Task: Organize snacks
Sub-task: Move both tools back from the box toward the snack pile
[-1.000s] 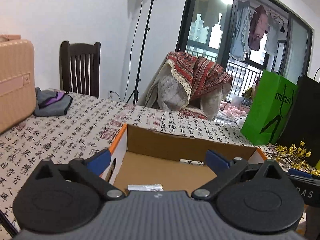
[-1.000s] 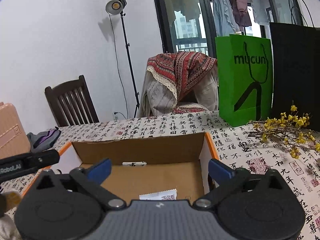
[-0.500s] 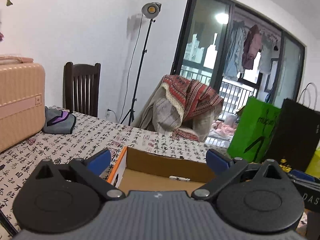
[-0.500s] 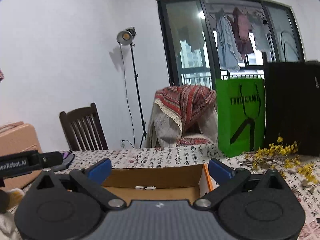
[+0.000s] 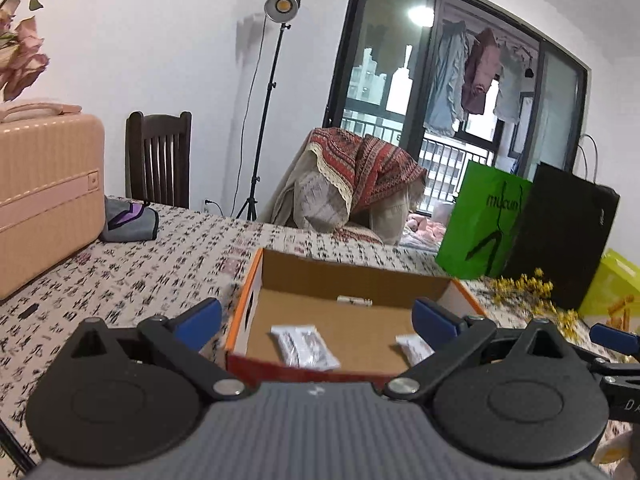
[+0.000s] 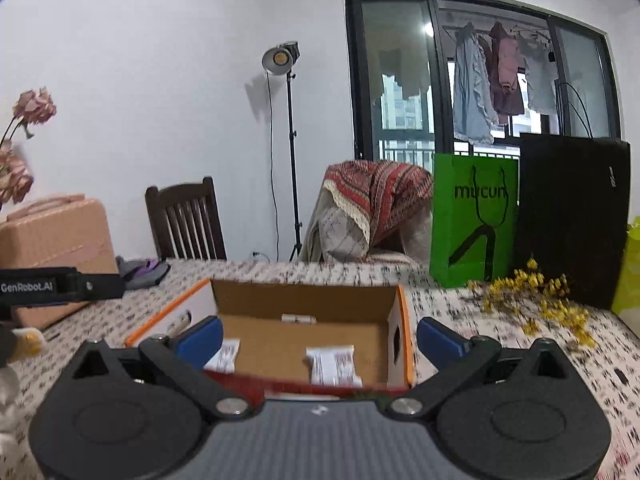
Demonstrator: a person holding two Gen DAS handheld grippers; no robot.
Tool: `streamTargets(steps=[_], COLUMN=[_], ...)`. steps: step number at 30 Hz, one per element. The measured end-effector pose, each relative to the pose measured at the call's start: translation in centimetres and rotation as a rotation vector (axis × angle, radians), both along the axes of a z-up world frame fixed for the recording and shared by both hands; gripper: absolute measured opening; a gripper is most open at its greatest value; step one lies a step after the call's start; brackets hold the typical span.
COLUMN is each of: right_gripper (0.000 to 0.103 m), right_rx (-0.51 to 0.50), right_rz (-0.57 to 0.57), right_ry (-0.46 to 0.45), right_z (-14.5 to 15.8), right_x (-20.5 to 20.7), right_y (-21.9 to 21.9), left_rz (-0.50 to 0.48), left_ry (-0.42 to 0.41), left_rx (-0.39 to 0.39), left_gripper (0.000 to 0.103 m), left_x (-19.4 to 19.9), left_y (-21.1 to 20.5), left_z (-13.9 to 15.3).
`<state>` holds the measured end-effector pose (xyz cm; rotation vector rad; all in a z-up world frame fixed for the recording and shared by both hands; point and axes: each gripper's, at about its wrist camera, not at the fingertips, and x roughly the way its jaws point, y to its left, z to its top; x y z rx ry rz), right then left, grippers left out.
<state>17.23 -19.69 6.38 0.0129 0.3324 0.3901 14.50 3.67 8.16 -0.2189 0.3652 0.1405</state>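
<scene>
Calligraphy-printed tablecloth (image 5: 168, 264) covers the work surface, behind which stand a dark wooden chair (image 5: 159, 158), a lamp on a tripod stand (image 5: 280, 6) and a balcony window hung with clothes. At table centre sits an open cardboard box (image 5: 352, 280) with orange-edged flaps. Inside it lie two white snack packets: one (image 5: 305, 346) toward the left of the floor, the other (image 5: 414, 348) toward the right, partly hidden behind a blue pad in the left wrist view. A small white label or item (image 5: 355, 300) sits against the box's far wall. The left gripper (image 5: 316, 322) is poised at the box's near edge, fingers spread wide and holding nothing, the packets ahead of and between its pads. The right gripper (image 6: 318, 334) is likewise spread and empty, with the right-hand packet just ahead of it. Beside the box stand a green paper bag (image 6: 474, 220) and a black bag (image 6: 572, 216), with yellow flower sprigs (image 6: 536, 296) lying before them; a pink suitcase (image 5: 44, 196) occupies the left.
</scene>
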Motion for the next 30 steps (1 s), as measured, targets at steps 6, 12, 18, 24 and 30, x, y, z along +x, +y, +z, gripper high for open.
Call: streamTargets(steps=[6, 12, 18, 24, 30], right_gripper=[0.103, 0.103, 0.103, 0.103, 0.103], right_rx=[-0.032, -0.044, -0.063, -0.06, -0.069], right_rz=[-0.013, -0.034, -0.055, -0.086, -0.08], right_ry=[0.057, 0.109, 0.153, 0.197, 0.226], right_z=[-2.5, -4.7, -6.7, -8.0, -8.5], right_x=[-2.7, -4.7, -5.9, -5.8, -5.2], right_y=[-1.2, -2.6, -3.9, -5.0, -4.5], left_rz=[-0.026, -0.039, -0.053, -0.043, -0.047], left_ry=[0.029, 0.056, 0.07, 0.082, 0.082], left_rx=[0.007, 0.008, 0.008, 0.01, 0.012], left_gripper=[0.103, 0.103, 0.103, 0.103, 0.103], left_x=[-2.8, -4.7, -6.4, -7.5, -7.7], left_y=[0.5, 1.3, 2.3, 3.4, 3.4], left_z=[-1.9, -4.0, -6.0, -7.1, -7.2])
